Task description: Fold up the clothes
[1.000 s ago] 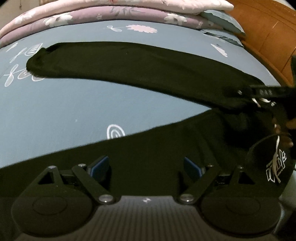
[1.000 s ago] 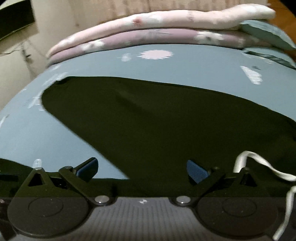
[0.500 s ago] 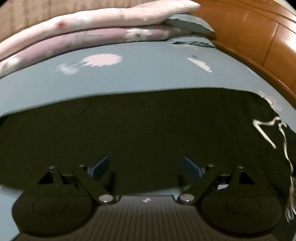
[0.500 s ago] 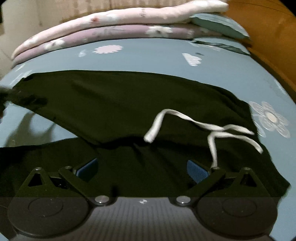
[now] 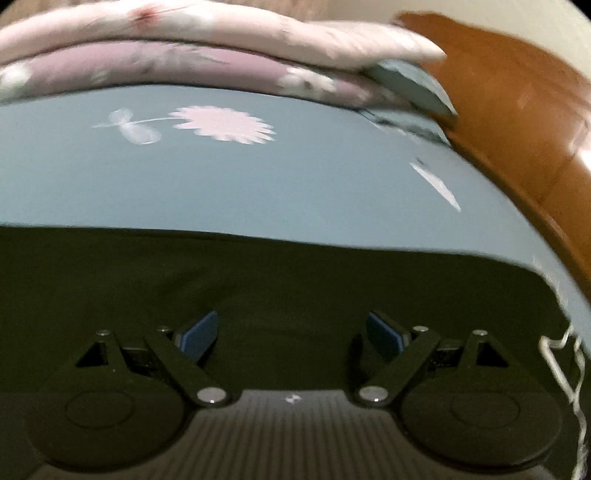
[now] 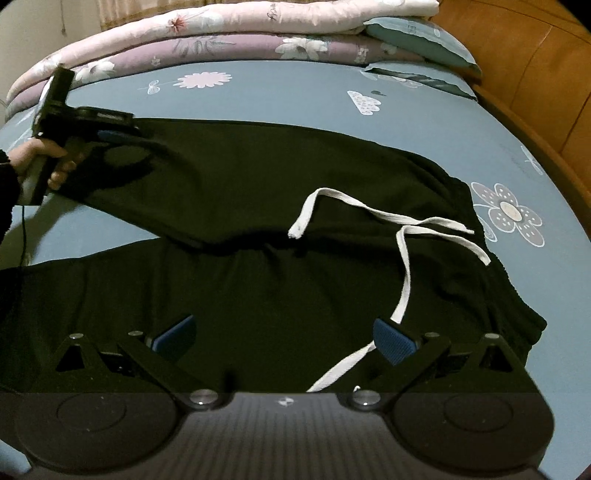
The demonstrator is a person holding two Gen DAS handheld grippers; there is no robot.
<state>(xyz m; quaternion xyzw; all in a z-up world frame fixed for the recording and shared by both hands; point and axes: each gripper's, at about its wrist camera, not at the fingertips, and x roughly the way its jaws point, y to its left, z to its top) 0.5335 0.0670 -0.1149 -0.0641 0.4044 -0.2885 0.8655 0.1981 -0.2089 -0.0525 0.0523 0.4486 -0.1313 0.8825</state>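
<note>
Both tongs, left tongs [image 5: 291, 330] and right tongs [image 6: 282, 338], gape released over the black drawstring trousers [image 6: 258, 192] spread on the bed [image 6: 295, 99].

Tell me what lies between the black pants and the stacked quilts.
Bare blue sheet with printed flowers; nothing else between pants and quilts. Both wrist views show it.

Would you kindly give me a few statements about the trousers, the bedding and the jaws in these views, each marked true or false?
1. The black trousers lie on a blue-grey flowered bedsheet. True.
2. The white drawstring is tied in a bow. False: its ends lie loose and untied.
3. Folded pink quilts are stacked at the far edge of the bed. True.
4. The right gripper has its jaws clamped on the drawstring. False: they stand open, gripping nothing.
5. The wooden headboard is white. False: it is orange-brown.
</note>
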